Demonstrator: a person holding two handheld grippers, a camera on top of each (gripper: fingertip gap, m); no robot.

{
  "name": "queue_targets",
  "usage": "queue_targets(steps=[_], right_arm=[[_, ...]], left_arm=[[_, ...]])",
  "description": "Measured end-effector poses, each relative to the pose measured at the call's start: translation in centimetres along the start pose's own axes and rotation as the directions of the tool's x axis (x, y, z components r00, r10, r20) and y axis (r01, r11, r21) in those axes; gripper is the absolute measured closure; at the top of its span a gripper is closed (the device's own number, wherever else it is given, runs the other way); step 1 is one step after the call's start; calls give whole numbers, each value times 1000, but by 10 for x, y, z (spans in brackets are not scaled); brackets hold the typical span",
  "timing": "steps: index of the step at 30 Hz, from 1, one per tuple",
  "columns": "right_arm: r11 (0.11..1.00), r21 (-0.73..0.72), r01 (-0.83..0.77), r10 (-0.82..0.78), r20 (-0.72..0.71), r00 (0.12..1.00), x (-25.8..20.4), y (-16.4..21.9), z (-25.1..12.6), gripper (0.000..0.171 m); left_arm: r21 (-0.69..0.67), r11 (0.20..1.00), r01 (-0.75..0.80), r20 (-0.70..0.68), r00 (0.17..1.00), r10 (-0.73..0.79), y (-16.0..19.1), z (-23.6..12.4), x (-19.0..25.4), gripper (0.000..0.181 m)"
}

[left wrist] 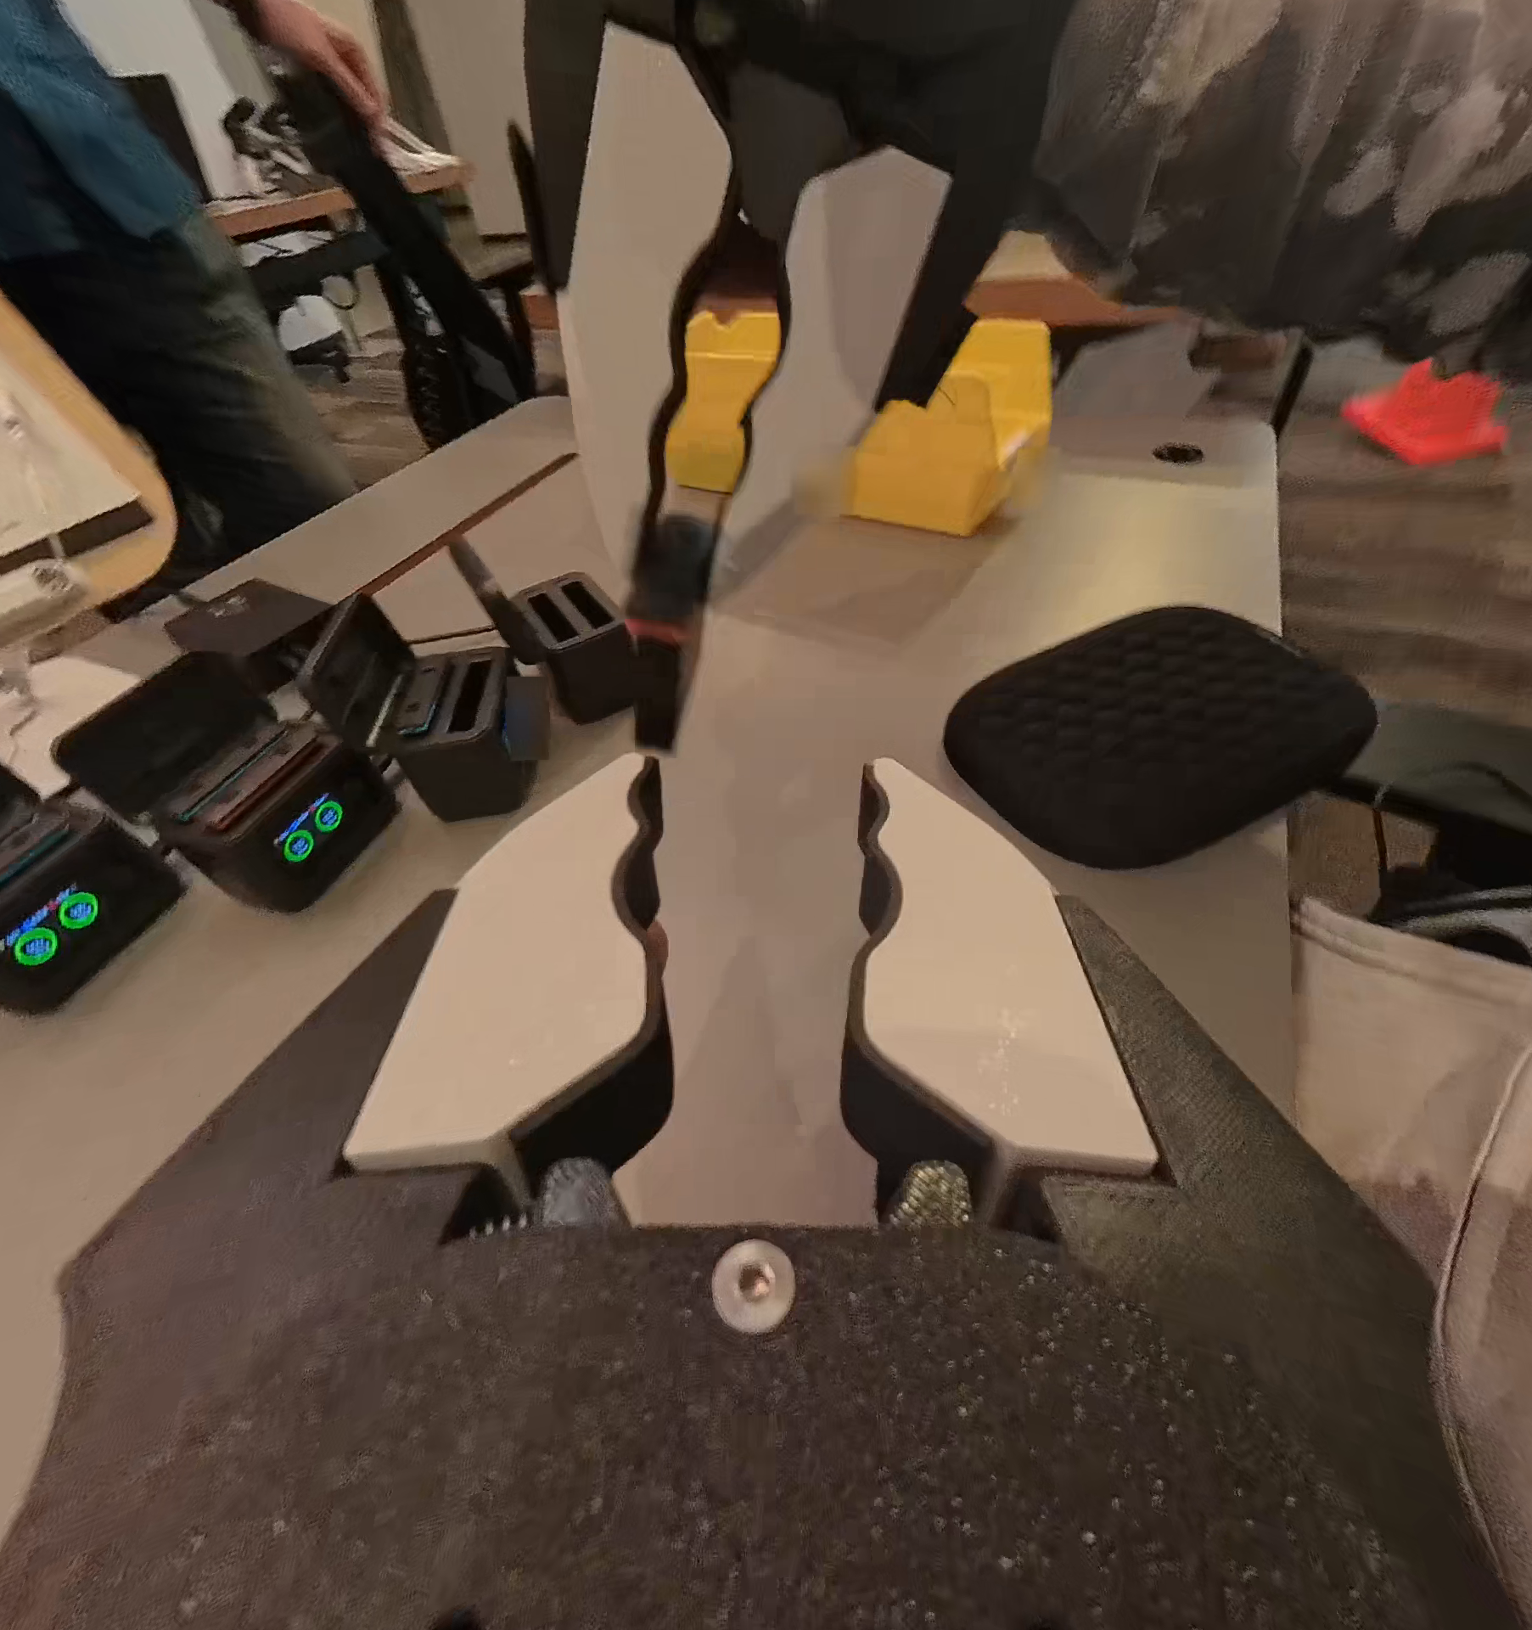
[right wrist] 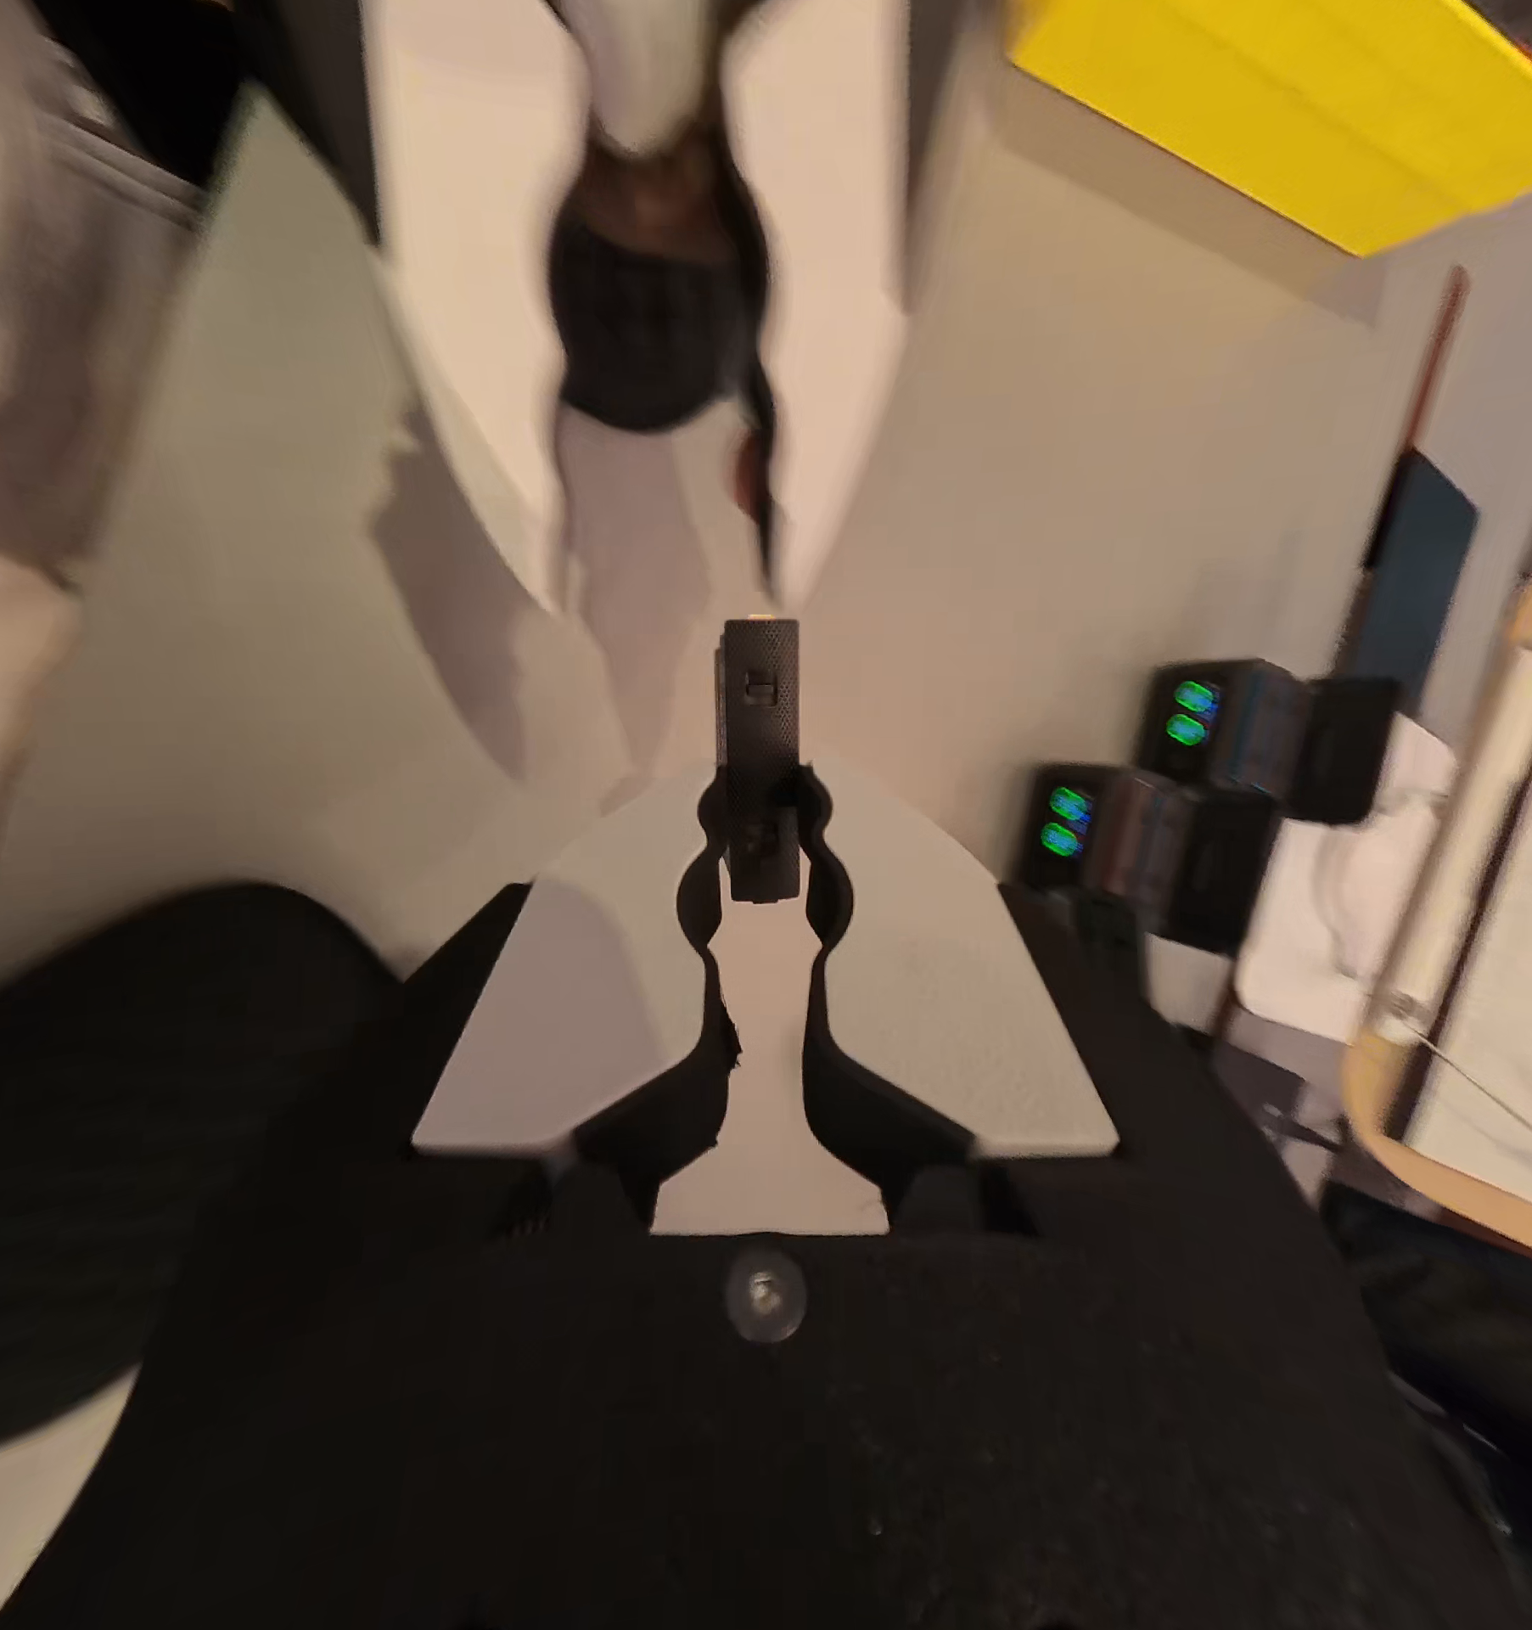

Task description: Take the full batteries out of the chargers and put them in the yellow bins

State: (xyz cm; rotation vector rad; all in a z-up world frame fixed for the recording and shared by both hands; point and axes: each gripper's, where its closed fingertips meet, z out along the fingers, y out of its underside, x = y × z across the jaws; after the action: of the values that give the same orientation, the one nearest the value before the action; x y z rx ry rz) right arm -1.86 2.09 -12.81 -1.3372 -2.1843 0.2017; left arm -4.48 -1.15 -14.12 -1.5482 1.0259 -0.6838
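Right tongs (right wrist: 758, 820) clench a slim black textured battery (right wrist: 760, 750), mid-carry; left tongs (left wrist: 758, 847) gape empty (blurred). Next: release it over a yellow plastic bin (left wrist: 947, 459).

The yellow bin (right wrist: 1291, 97) is cut off at the edge; chargers (right wrist: 1221, 732) blur, perhaps two.

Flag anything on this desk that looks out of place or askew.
One small black battery leans loose against the outside of an open black charger, not in a slot. The right gripper holds another black battery; the left gripper is open and empty.
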Motion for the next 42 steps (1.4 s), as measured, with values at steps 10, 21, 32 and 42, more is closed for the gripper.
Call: queue_targets(steps=[10,21,32,42], right_arm=[[982,-170,76,-63,85,994,102,90,21,157],[975,-171,140,-88,277,957,108,129,60,157],[974,-160,163,-103,328,939,100,140,75,157],[993,-78,83,-53,326,944,99,130,76,157]], left_arm=[[204,957,206,332,905,-265,26,-40,-70,144],[244,958,147,529,808,-259,42,-63,-98,149],[229,962,151,525,813,-253,45,-59,-99,150],[224,962,155,519,816,-253,46,-58,-99,153]])
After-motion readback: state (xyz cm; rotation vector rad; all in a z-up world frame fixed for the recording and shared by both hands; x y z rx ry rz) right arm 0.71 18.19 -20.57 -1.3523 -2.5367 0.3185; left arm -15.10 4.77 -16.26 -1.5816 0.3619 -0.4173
